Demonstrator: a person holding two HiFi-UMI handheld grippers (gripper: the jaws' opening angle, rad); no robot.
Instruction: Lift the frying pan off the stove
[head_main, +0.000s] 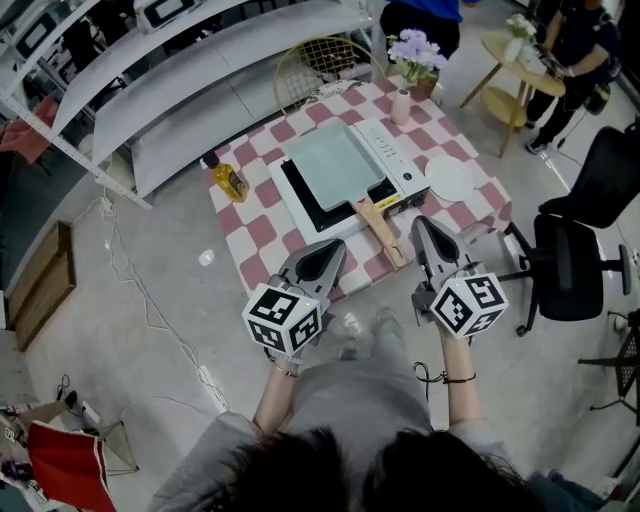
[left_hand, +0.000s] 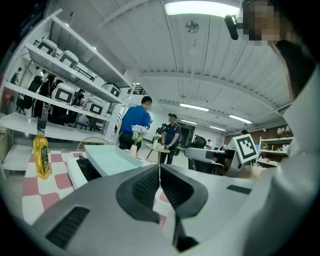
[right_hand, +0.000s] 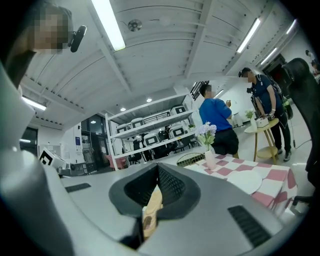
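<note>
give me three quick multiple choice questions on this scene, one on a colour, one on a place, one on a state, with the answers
1. What colour is the frying pan?
A. red
B. pale green
C. black

2. In the head view, where does the oil bottle stand?
A. on the checked cloth, left of the stove
B. on top of the stove
C. inside the frying pan

3. How do the jaws of the left gripper stand?
A. wide open
B. shut on the oil bottle
C. shut, with nothing between them

Answers:
1 B: the head view shows the pan's body pale green, with a wooden handle.
2 A: the bottle stands on the cloth, apart from the stove's left side.
3 C: in the left gripper view the jaws meet with nothing between them.
</note>
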